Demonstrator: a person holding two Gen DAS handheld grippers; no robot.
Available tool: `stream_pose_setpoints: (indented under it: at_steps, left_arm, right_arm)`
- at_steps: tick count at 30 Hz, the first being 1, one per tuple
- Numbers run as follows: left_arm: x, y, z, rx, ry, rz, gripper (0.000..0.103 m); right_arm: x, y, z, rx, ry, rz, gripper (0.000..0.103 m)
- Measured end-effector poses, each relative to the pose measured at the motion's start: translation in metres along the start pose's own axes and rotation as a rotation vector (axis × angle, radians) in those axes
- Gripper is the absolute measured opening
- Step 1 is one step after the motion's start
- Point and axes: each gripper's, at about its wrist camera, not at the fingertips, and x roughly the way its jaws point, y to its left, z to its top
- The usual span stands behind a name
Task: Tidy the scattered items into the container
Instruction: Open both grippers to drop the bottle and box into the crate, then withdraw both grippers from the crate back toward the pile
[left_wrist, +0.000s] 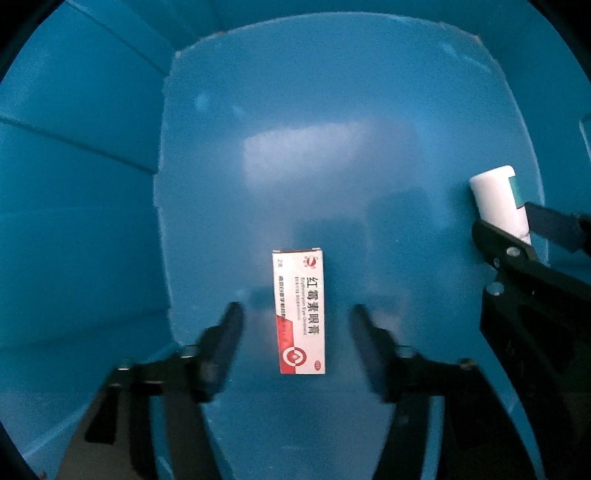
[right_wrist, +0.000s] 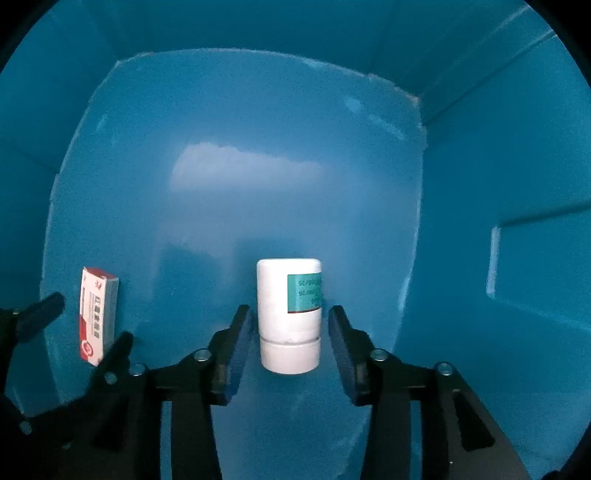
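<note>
Box (left_wrist: 299, 312) and bottle (right_wrist: 289, 315) both lie inside the blue bin (right_wrist: 480, 177), down on its flat floor.

The box is small, white and red, with dark letters on top. In the left wrist view it lies long-ways between the two black fingers (left_wrist: 231, 332) of the left gripper (left_wrist: 297, 325). The jaws stand wide apart and do not touch the box. There is blue floor on both sides of it.

The bottle is white with a green label. In the right wrist view it lies between the fingers (right_wrist: 240, 332) of the right gripper (right_wrist: 290, 328). Those jaws are apart too, with a thin gap on each side, so the pads do not press on it.

From the left wrist view, the bottle sits at about 3 o'clock, close to the bin's side wall. From the right wrist view, the box sits at about 9 o'clock, and the left gripper's dark fingers are around it. The box and bottle are well apart.

The floor is bare and shiny toward 12 o'clock in both views, with lots of room. The floor's edge meets tall blue walls all around. In the right wrist view the wall at 3 o'clock has a cut-out shape (right_wrist: 495, 258) in it.
</note>
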Motion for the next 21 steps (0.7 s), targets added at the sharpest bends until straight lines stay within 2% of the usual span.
stream_pose_setpoints:
  at_steps: [2,6,8,13,16,18,20,21]
  left_arm:
    - [-0.002,-0.010,-0.018,0.006,-0.001,-0.001,0.064]
    - [-0.015,-0.013,-0.028,0.004,-0.003,0.002,0.064]
    - [-0.033,-0.014,-0.028,0.009,-0.017,0.011,0.064]
    - [-0.099,-0.006,-0.036,0.022,-0.137,0.033,0.064]
    - [-0.142,0.005,-0.048,0.009,-0.214,-0.002,0.064]
    - [-0.171,0.015,-0.060,-0.016,-0.271,-0.033,0.064]
    - [-0.200,0.031,-0.072,-0.030,-0.326,-0.075,0.064]
    - [-0.216,0.039,-0.078,-0.035,-0.356,-0.093,0.064]
  right_arm:
    - [-0.008,0.001,-0.002,0.002,-0.005,-0.007,0.050]
    - [-0.042,0.005,0.000,0.011,-0.009,-0.016,0.075]
    - [-0.058,0.007,0.006,0.030,-0.008,-0.025,0.080]
    - [-0.133,-0.004,-0.001,0.072,-0.108,-0.062,0.084]
    - [-0.194,-0.013,-0.002,0.133,-0.199,-0.083,0.086]
    - [-0.232,-0.014,-0.012,0.169,-0.259,-0.085,0.097]
    - [-0.266,-0.014,-0.010,0.189,-0.323,-0.096,0.103]
    - [-0.287,-0.011,-0.013,0.194,-0.351,-0.110,0.103]
